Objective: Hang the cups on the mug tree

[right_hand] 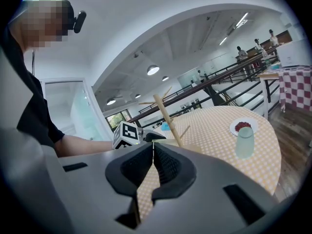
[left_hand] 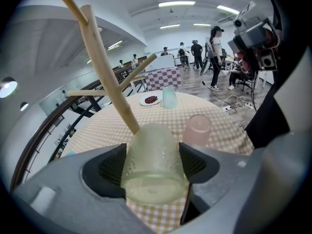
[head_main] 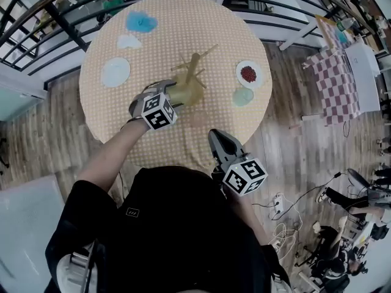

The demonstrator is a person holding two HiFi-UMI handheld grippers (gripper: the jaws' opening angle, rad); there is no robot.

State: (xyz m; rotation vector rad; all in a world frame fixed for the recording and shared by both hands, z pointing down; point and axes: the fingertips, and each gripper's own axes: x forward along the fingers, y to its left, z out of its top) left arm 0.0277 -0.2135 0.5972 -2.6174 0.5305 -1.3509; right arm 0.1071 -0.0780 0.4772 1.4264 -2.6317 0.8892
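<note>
A wooden mug tree (head_main: 194,72) stands near the middle of the round checked table (head_main: 122,127). My left gripper (head_main: 173,92) is shut on a translucent yellow-green cup (head_main: 190,95) right at the foot of the tree. In the left gripper view the yellow-green cup (left_hand: 153,162) lies lengthwise between the pads, and a branch of the tree (left_hand: 105,67) runs down to its far end. A pink cup (left_hand: 196,129) stands just beyond, and a pale green cup (left_hand: 169,97) farther off. My right gripper (right_hand: 153,147) is shut and empty, held back over the table's near edge (head_main: 215,135).
A small plate of red bits (head_main: 248,74) sits beside the pale green cup (head_main: 242,96) at the table's right. A white plate (head_main: 115,72), a smaller white piece (head_main: 129,41) and a blue thing (head_main: 141,22) lie at the left. Railings run behind the table; people stand far off.
</note>
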